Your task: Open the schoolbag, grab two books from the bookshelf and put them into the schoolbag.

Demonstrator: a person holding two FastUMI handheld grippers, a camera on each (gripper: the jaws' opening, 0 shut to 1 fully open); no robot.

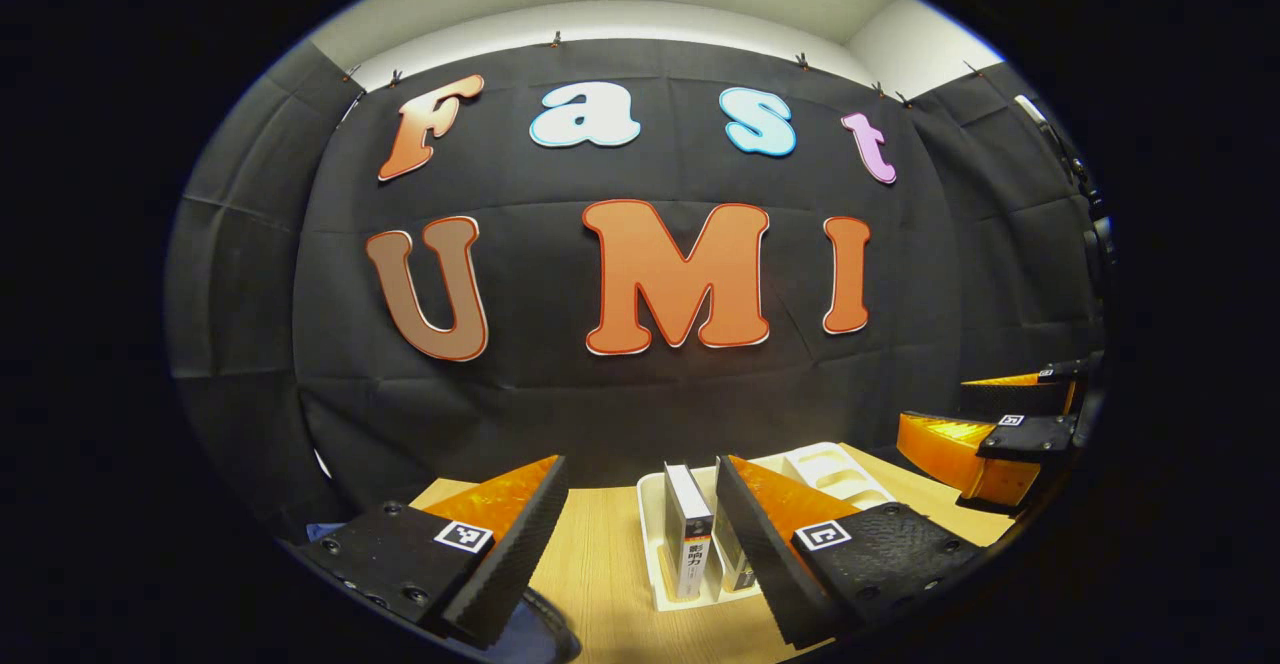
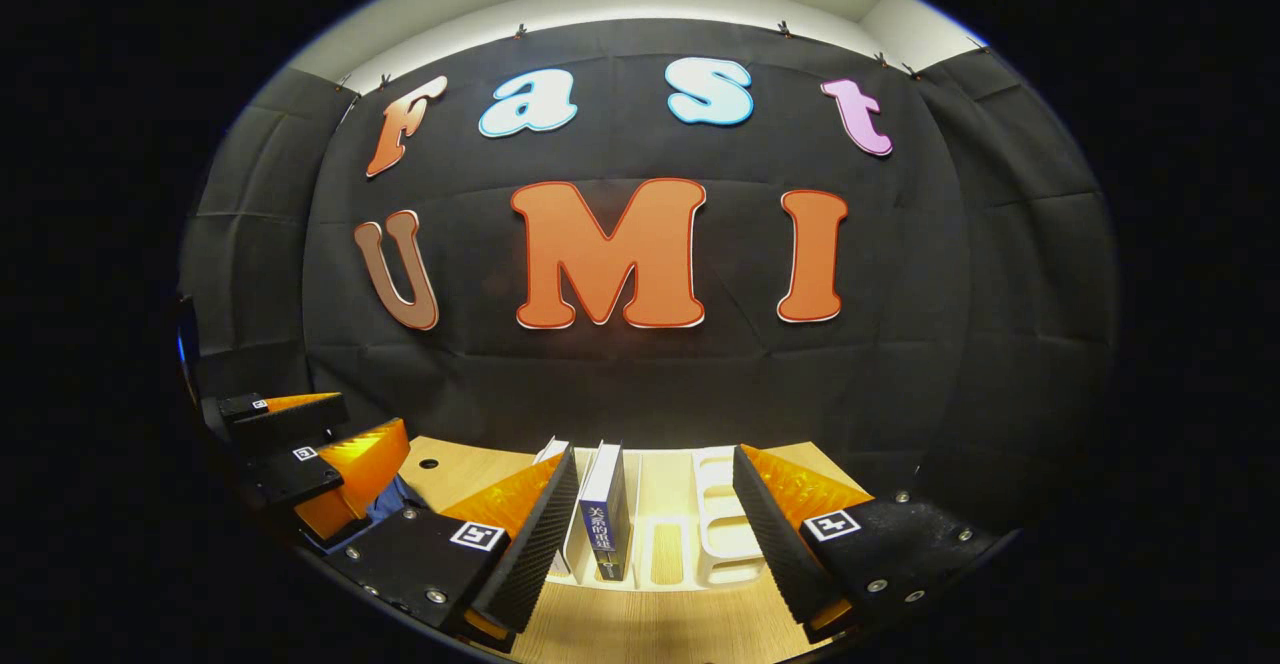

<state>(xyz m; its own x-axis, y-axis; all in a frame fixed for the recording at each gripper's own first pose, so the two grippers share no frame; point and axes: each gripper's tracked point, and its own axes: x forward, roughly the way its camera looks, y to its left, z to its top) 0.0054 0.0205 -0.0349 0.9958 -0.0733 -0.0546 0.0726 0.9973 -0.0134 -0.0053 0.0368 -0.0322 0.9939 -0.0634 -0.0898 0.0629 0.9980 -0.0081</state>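
Observation:
In the left gripper view my left gripper [image 1: 640,469] is open above the wooden table. A white-spined book [image 1: 688,536] stands upright in the white bookshelf rack [image 1: 835,472] between its fingers, untouched. A second book [image 1: 737,566] is half hidden behind the right finger. In the right gripper view my right gripper [image 2: 655,454] is open too, facing the rack [image 2: 722,529]. A blue book [image 2: 606,519] stands between its fingers, and a white book [image 2: 556,452] peeks over the left finger. Blue fabric [image 2: 388,500], perhaps the schoolbag, lies low at the left.
The light wooden table [image 1: 600,569] runs up to the black cloth wall. The right gripper [image 1: 985,422] shows at the right edge of the left gripper view, and the left gripper [image 2: 322,442] at the left edge of the right gripper view. Several rack slots [image 2: 665,544] hold nothing.

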